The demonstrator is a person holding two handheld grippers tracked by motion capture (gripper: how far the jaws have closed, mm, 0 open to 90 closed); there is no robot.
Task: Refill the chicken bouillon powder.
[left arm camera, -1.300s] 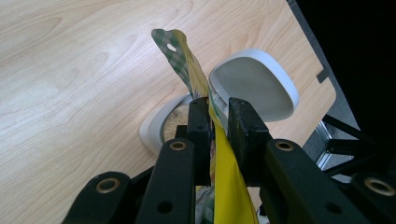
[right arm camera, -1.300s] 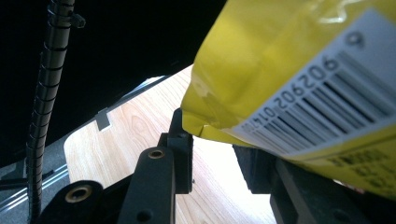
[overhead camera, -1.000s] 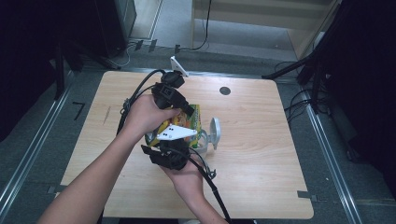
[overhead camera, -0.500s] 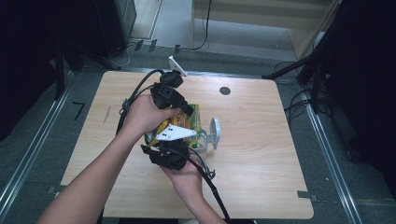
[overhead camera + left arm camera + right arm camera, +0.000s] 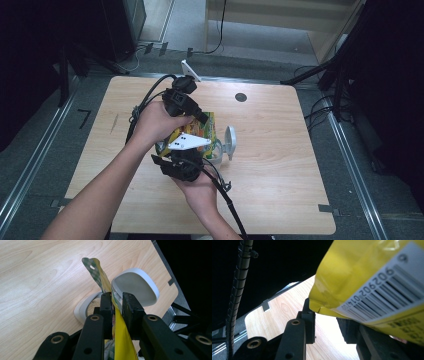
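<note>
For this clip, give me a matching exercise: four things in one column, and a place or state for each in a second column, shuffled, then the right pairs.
Things:
1. yellow bag
2. white container
3. white lid
4. round dark spot

Places or states:
A. swung open, standing up beside the opening
B. on the bare tabletop, far side
C. pinched between the left gripper jaws
D. under the bag's top, crumbly tan contents inside

Pairs: 1-C, 2-D, 3-A, 4-B
</note>
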